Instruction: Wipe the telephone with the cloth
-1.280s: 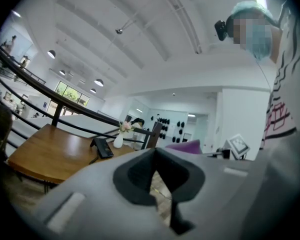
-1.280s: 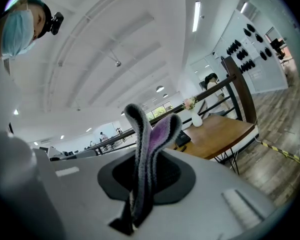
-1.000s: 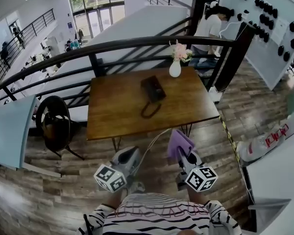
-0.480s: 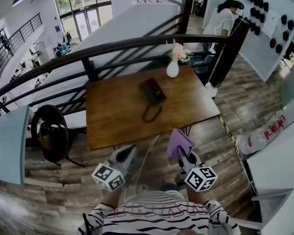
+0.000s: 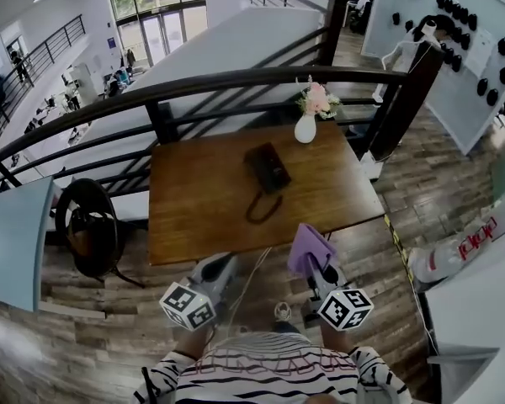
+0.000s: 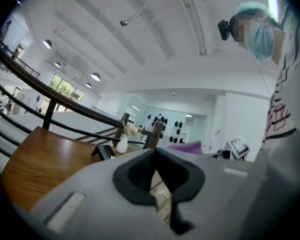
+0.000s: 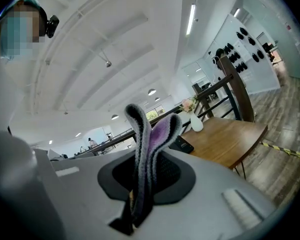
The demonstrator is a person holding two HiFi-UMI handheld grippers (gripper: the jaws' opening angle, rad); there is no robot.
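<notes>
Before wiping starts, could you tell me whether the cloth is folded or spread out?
Folded: the cloth is doubled over, pinched in the right gripper.

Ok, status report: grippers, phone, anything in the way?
Left gripper shut, empty. Right gripper shut on cloth, short of the table. Phone on table, untouched. Path clear; vase stands apart at far edge.

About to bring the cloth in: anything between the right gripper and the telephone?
Nothing visible. The right gripper, clamping the cloth, hangs short of the table; only bare wood and a looped cord lie before the telephone. The vase stands beyond it.
</notes>
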